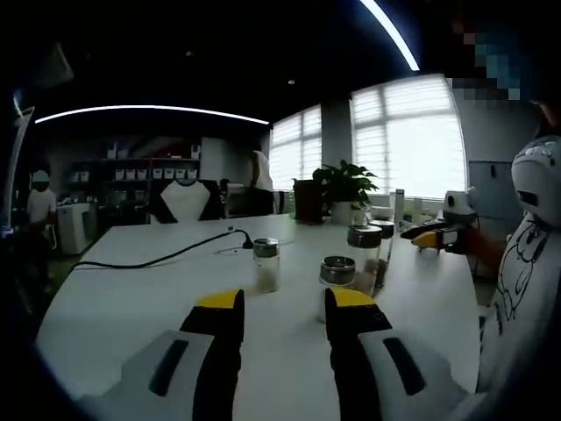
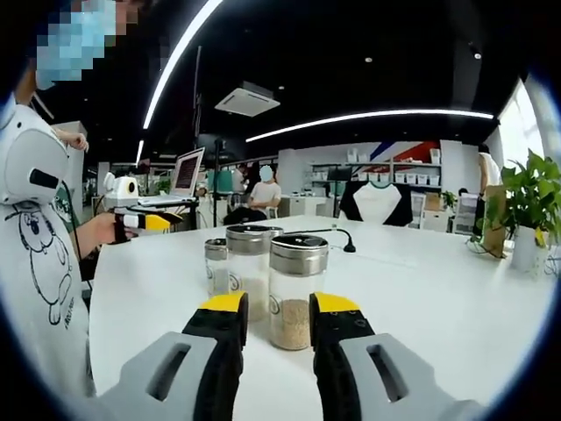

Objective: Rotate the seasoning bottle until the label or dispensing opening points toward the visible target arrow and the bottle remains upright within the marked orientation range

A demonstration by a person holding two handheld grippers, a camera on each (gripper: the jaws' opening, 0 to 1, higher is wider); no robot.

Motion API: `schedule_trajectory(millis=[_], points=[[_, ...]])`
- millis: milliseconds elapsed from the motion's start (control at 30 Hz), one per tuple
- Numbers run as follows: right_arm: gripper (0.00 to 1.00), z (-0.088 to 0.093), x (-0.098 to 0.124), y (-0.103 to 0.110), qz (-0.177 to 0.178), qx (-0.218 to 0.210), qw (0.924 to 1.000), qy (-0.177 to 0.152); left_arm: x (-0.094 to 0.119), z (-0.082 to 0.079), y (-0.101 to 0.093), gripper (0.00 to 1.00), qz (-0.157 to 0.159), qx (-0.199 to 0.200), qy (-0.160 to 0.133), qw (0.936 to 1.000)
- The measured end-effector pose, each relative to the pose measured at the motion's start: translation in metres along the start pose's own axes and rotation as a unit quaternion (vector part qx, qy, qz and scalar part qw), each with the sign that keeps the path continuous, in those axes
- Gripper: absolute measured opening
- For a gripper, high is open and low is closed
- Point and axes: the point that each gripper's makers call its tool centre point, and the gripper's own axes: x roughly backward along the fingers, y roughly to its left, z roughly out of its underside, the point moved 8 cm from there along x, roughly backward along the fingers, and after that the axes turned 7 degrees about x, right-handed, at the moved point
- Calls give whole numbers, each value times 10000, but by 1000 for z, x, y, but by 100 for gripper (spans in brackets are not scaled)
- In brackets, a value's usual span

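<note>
Both grippers are hovering level over the white worktop (image 2: 456, 298). Right gripper (image 2: 279, 305) fingers are gaping narrowly before a seasoning bottle (image 2: 296, 289), apart from it. Left gripper (image 1: 283, 300) fingers are gaping wide, holding nothing.

Left tongs (image 1: 285, 303) were held low and level over the tabletop (image 1: 131, 307), yellow-tipped jaws parted with a clear gap between them and nothing in it. Right tongs (image 2: 276, 307) sat about the same way, jaws spread apart, not pinching anything as far as I could see. In the left gripper view, the right tongs came in from the far right edge, gripped in the person's hand (image 1: 478, 241). In the right gripper view, the left tongs poked in from the left, held by a hand (image 2: 110, 230) on a bare forearm, next to a white printed shirt (image 2: 35, 263).
</note>
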Motion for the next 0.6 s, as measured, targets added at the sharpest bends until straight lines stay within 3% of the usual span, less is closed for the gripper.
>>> schedule_trajectory(millis=[600], points=[[28, 8, -7, 2, -119, -45, 9999, 53, -7, -2, -3, 39, -236, -339, 27, 9991]])
